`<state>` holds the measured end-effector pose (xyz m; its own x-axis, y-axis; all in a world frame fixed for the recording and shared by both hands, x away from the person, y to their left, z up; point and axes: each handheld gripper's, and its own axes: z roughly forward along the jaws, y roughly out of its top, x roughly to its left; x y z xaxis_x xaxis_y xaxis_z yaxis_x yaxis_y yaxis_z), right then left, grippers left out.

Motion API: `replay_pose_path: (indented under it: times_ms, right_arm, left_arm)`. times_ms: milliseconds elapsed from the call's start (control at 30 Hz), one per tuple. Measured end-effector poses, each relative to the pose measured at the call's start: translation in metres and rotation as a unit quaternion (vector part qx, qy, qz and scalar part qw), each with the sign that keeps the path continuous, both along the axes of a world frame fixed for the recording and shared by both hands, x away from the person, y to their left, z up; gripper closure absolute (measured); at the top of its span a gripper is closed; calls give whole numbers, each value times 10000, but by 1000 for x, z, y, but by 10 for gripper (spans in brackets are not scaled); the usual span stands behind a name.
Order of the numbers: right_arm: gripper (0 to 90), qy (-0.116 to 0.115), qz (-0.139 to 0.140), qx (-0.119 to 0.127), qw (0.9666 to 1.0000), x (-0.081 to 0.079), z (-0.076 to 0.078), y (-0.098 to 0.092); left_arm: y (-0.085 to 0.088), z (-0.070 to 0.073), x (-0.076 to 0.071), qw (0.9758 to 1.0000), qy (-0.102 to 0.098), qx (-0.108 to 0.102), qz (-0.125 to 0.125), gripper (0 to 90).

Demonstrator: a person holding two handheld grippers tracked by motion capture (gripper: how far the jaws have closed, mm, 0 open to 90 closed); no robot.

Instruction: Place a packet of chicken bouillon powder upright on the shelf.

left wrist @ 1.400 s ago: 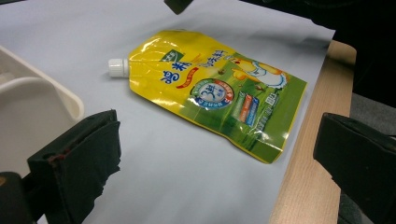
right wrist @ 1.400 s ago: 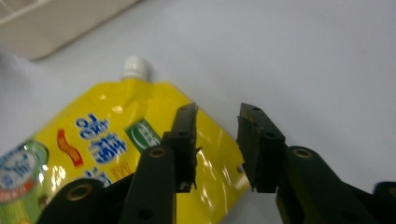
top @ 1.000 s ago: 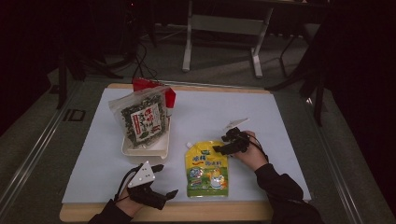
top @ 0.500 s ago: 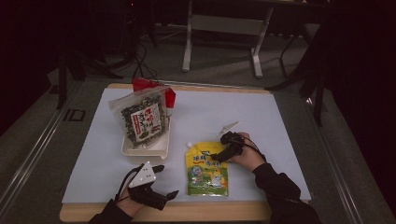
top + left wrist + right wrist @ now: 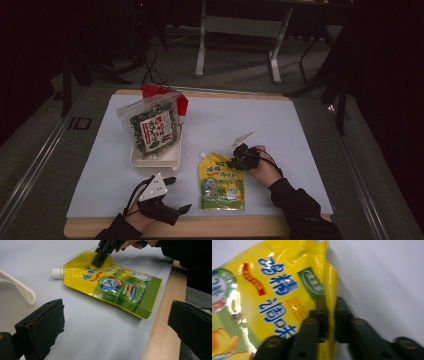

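A yellow spouted pouch (image 5: 221, 182) with a white cap lies flat on the white mat near the table's front edge. My right gripper (image 5: 235, 161) sits at the pouch's upper right corner. In the right gripper view its jaws (image 5: 330, 302) have just been closing and now pinch the pouch's (image 5: 274, 295) edge. The left gripper view shows the pouch (image 5: 112, 287) lying flat with the right gripper (image 5: 100, 258) on its far corner. My left gripper (image 5: 180, 193) rests left of the pouch; its jaws (image 5: 116, 330) stand wide apart with nothing between them.
A white tray (image 5: 155, 161) left of the pouch carries a clear bag of dark seaweed (image 5: 152, 127), with a red pack (image 5: 150, 91) behind it. The tray's rim (image 5: 25, 290) lies close to my left gripper. The wooden table edge (image 5: 250, 227) runs just below the pouch.
The right gripper slid a little toward the pouch and closed on its upper right edge. The left gripper stayed where it was.
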<state>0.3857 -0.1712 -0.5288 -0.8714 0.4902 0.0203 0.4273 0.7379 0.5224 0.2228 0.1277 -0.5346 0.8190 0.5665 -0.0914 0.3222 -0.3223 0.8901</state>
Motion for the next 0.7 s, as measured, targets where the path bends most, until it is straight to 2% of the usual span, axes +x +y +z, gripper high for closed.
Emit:
replay_pose_path:
  times_ms: [100,267,333,433,567,700]
  right_arm:
    - [869,21,-24,21,10000,0,1,0]
    - [876,-117,23,75,9999,-3,10,-2]
    - [877,-203,80,17,9998,-5,14,-2]
    - [878,-183,40,67,9998,-6,17,-4]
    - [878,-314,61,199,9993,-10,25,-7]
    - [878,-447,91,289,9985,-16,37,-10]
  left_arm:
    - [0,0,0,10000,-10,-16,12,18]
    - [2,1,0,10000,-41,-44,13,19]
    - [1,1,0,10000,-65,-64,-5,19]
    - [1,1,0,9999,-99,-79,-26,19]
    - [1,2,1,9996,-188,-196,-64,19]
    - [1,5,2,9995,-170,-238,-102,36]
